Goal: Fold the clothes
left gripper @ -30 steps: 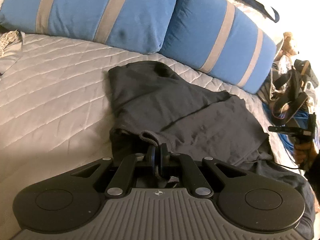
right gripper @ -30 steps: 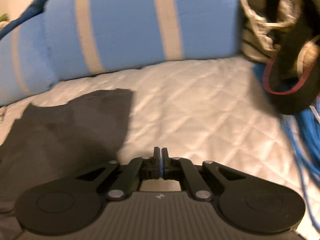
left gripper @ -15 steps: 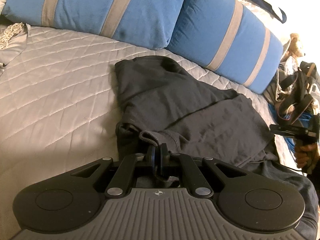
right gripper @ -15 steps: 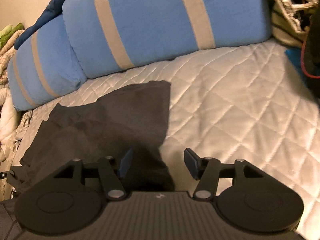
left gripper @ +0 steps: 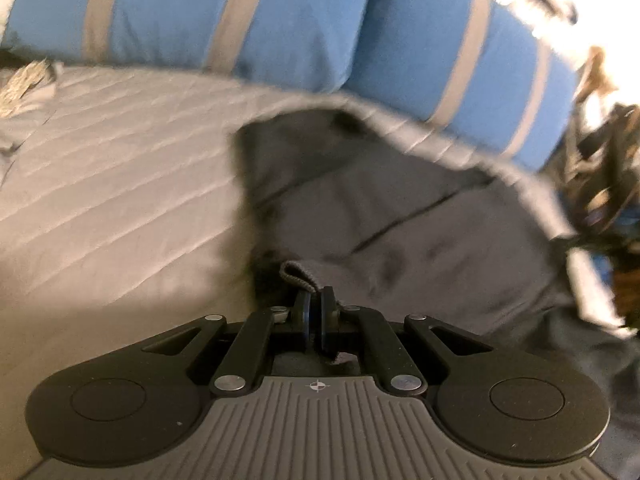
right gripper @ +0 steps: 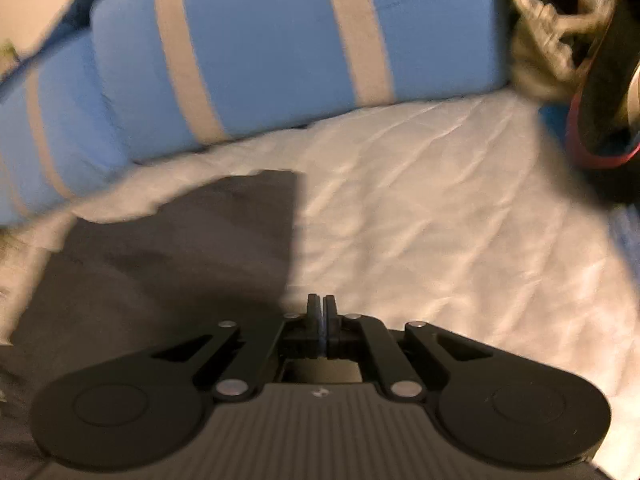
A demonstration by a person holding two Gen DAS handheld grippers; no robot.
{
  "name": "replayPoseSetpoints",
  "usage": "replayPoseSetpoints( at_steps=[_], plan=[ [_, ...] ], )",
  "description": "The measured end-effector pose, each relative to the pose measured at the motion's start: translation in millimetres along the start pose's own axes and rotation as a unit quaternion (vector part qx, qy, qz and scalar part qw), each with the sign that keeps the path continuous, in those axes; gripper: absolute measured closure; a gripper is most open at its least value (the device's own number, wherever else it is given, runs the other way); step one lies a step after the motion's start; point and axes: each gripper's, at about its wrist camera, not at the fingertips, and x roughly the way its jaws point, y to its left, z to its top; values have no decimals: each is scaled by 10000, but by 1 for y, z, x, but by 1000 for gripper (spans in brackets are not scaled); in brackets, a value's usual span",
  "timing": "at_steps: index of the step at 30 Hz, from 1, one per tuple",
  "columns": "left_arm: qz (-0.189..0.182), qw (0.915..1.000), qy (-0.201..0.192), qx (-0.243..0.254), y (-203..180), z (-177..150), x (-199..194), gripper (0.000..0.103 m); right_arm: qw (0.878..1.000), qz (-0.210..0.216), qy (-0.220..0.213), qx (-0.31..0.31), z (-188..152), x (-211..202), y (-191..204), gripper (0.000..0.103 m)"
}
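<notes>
Left gripper pinches a ribbed edge of one dark grey garment spread on the quilted bed cover; right gripper, fingers pressed together, holds nothing visible; two blue striped pillows behind

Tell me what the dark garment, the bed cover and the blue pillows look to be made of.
Dark garment: soft matte knit, probably cotton jersey or fleece; it drapes in limp folds, and the edge pinched in the left tool looks ribbed.
Bed cover: pale quilted fabric with a slight sheen; stitched lines show.
Blue pillows: matte woven cloth with beige stripes, apparently; motion blur hides the weave.
</notes>
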Motion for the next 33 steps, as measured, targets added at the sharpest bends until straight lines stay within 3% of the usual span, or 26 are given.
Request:
replayPoseSetpoints(
  at_steps=[1, 2, 3, 4, 5, 7, 10, 18, 22, 25, 33],
  plan=[
    [13, 9999, 78, -91, 4, -3, 3, 98, 9999, -83, 9, -92, -1, -2, -1, 95],
    [-19, 9998, 102, -176, 8, -5, 5, 97, 10000, -4, 36, -26, 0, -4, -5, 96],
    [-34, 9997, 85, -226, 10, -7, 4, 96, 10000, 52, -3, 73, 1, -9, -10, 87],
    [-33, 9996, 54, -258, 11, -8, 3, 94, 9999, 40, -64, 74, 2, -15, -13, 66],
    [-32, 9996, 22, -291, 12, -9, 2, 93, 9999, 27, -125, 74, 2, -21, -16, 59],
    [14, 9993, 3, -362, 12, -10, 0, 90, 9997, -47, -258, -11, 3, -35, -18, 21],
    [352, 9987, -40, -364, 10, -7, -9, 68, 9979, -241, -507, -322, 2, -57, -14, 0],
    [712, 9947, -552, -502, 7, 9, -66, 31, 9945, -362, -584, -787, 3, -108, 4, 0],
    [1050, 9867, -1157, -458, -1, 20, -105, 26, 9945, -338, -718, -683, 8, -136, 8, 0],
    [1037, 9800, -1659, -354, -10, 25, -132, 23, 9949, -208, -862, -480, 13, -154, 12, 0],
    [764, 9766, -2010, -57, -46, 37, -155, 21, 9900, 60, -1248, -658, 23, -189, 49, 0]
  ],
)
